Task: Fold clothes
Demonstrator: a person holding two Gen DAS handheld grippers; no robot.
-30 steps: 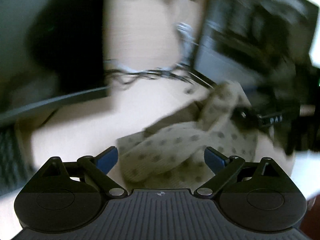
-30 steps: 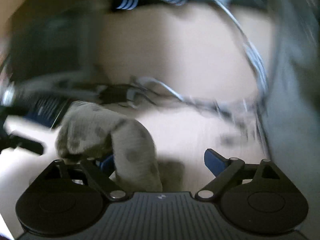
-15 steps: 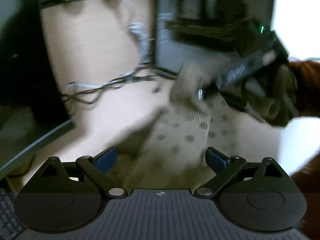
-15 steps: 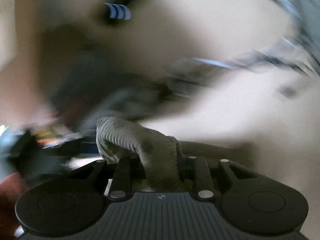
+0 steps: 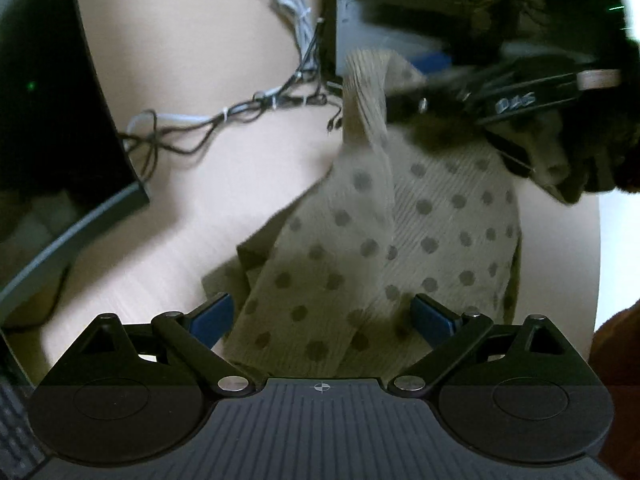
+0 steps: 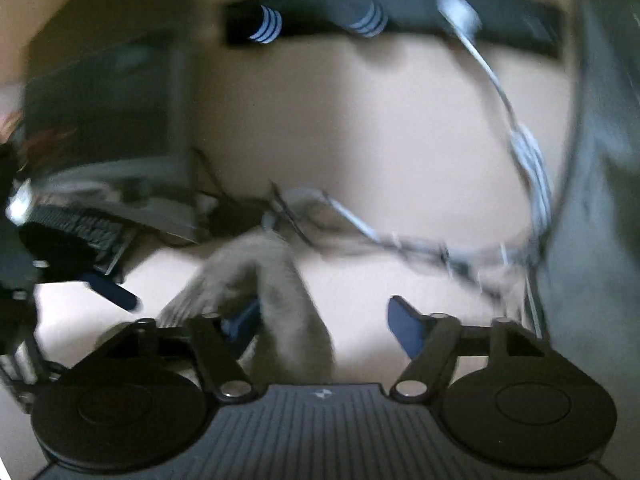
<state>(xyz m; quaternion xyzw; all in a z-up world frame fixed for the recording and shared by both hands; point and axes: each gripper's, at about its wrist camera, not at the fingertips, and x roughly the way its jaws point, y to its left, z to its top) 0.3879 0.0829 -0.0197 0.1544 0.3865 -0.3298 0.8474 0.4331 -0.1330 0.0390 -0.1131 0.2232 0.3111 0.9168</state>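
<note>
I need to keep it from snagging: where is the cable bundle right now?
In the left wrist view the cable bundle lies on the table at upper left, between the dark monitor and the polka-dot garment.

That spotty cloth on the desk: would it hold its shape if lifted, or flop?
Probably flop: the spotted cloth sags in soft folds from its raised end. It looks thin and ribbed, so likely light. Pushed across the desk, it would probably bunch rather than slide.

Dim indoor light; glare at left view's right edge; right view motion-blurred; fisheye-bent edges
</note>
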